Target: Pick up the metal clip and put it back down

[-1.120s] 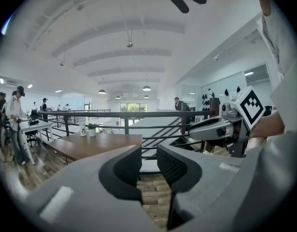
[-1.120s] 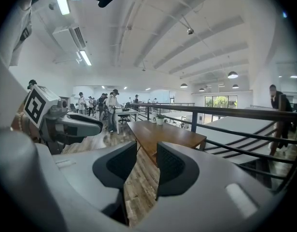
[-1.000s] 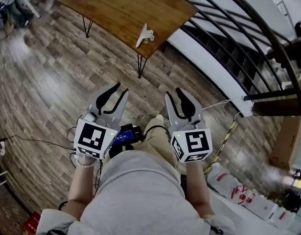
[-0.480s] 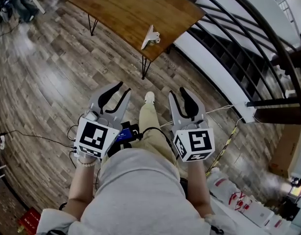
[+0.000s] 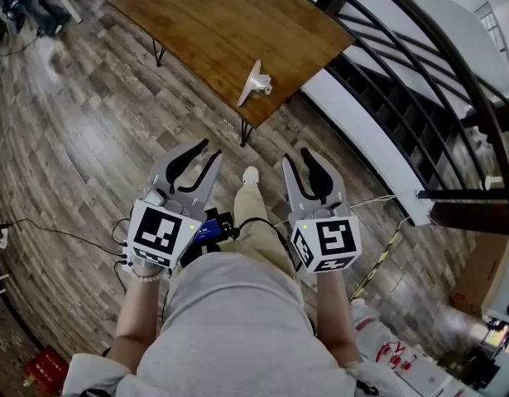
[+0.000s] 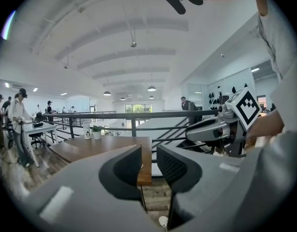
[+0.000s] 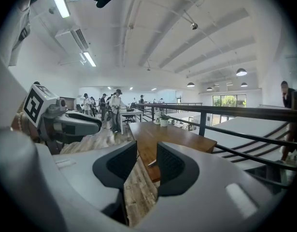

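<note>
The metal clip (image 5: 256,83) stands on the near corner of the brown wooden table (image 5: 213,23), well ahead of both grippers. My left gripper (image 5: 206,150) and right gripper (image 5: 296,156) are held side by side above the floor, short of the table. Both are open, with a narrow gap and nothing between the jaws. In the right gripper view the clip (image 7: 151,163) shows as a pale sliver at the table's edge (image 7: 187,141), seen through the jaw gap. In the left gripper view the table (image 6: 100,146) lies ahead and the clip is hidden behind a jaw.
A black railing (image 5: 420,48) and stairs run along the table's right side. Cables (image 5: 39,234) trail on the wood floor at the left. White boxes (image 5: 403,354) sit at the lower right. A potted plant (image 6: 96,132) stands at the table's far end. People stand at desks (image 7: 114,110) beyond.
The person has stepped forward, so the table and clip sit lower and closer in the head view. Both grippers moved forward with the body. Their jaws look unchanged.
</note>
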A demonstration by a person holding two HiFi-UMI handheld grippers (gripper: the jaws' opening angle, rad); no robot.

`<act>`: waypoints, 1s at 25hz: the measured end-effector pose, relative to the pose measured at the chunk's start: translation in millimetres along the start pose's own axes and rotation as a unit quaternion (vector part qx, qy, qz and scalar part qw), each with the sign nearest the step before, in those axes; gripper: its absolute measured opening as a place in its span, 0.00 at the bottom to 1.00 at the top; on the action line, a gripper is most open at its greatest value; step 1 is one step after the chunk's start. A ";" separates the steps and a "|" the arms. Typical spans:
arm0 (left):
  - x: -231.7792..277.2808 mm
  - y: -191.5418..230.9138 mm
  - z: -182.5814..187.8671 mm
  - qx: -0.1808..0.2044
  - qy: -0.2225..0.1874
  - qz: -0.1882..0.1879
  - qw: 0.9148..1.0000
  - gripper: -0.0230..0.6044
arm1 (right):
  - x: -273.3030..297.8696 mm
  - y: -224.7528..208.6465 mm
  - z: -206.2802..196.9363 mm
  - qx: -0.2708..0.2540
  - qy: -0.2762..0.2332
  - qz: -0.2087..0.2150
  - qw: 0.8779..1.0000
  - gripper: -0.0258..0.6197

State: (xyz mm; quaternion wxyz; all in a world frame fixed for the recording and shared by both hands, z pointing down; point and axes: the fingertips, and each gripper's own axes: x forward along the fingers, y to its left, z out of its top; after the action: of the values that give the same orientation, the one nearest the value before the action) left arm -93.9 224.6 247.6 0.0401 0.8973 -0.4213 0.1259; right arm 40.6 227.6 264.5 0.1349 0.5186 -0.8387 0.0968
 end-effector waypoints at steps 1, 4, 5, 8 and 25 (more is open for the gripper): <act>6.3 2.8 1.7 -0.001 -0.001 0.000 1.000 0.18 | 7.2 -4.2 1.9 -0.001 0.000 0.003 1.000 0.26; 23.3 12.0 4.2 -0.005 0.000 0.001 1.000 0.18 | 28.0 -14.8 7.7 -0.002 0.000 0.012 1.000 0.26; 30.8 16.4 4.2 -0.007 0.002 0.003 1.000 0.18 | 35.7 -19.7 9.8 -0.002 0.001 0.015 1.000 0.26; 64.2 30.1 10.4 -0.011 0.009 0.008 1.000 0.18 | 61.4 -47.4 15.3 -0.007 0.008 0.021 1.000 0.26; 163.7 96.4 32.0 -0.024 0.017 0.062 0.998 0.18 | 172.7 -127.6 46.0 -0.014 0.025 0.077 0.997 0.26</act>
State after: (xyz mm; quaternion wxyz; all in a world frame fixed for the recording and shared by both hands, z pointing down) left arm -61.3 34.9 256.0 0.0611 0.8660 -0.4782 0.1327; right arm 75.7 11.4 280.4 0.1556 0.4482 -0.8737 0.1079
